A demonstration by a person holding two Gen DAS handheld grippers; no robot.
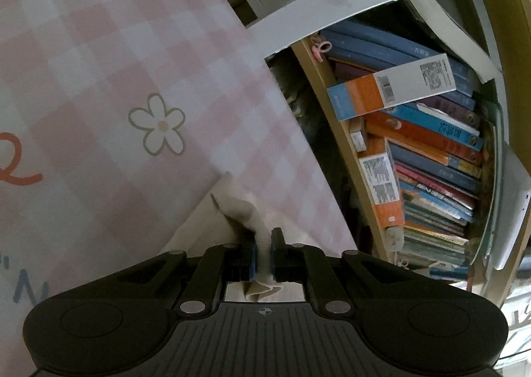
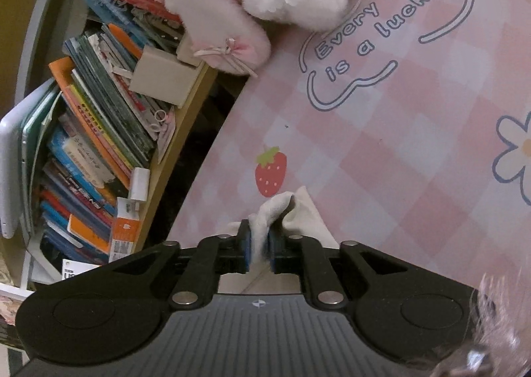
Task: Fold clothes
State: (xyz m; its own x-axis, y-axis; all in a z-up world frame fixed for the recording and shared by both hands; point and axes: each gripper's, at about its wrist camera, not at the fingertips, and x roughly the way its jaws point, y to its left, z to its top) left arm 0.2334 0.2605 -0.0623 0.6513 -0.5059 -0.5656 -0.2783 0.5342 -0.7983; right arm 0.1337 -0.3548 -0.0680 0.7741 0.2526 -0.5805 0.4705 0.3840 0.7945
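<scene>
Right now your left gripper (image 1: 263, 252) has its two fingers closed almost together on a bunched fold of cream cloth (image 1: 247, 211), with only the thickness of the fabric between the blue pads (image 1: 253, 256). From the left wrist view, the cloth rises in a small crumpled peak just ahead of the fingers and spreads out flat to the left, lying on a pink and white checked mat (image 1: 109, 55) printed with a white flower (image 1: 157, 128). Beyond the mat's edge, to the right, a bookshelf (image 1: 332, 118) holds a leaning stack of books (image 1: 431, 158) and an orange and white box (image 1: 391, 92) resting across them. Your right gripper (image 2: 260, 251) is likewise pinched nearly closed on a gathered edge of the same cream cloth (image 2: 273, 208), which humps up between its blue pads (image 2: 249, 252) and trails off to the right across the mat (image 2: 381, 151). Just ahead of that pinch a red strawberry (image 2: 270, 171) is printed on the mat, and farther off you can read the words "Every day is a lucky day" (image 2: 391, 9) inside a cloud outline. A fluffy pink and white plush toy (image 2: 252, 2) sits at the far edge of the mat, beside the crowded books (image 2: 99, 118) on the left.
</scene>
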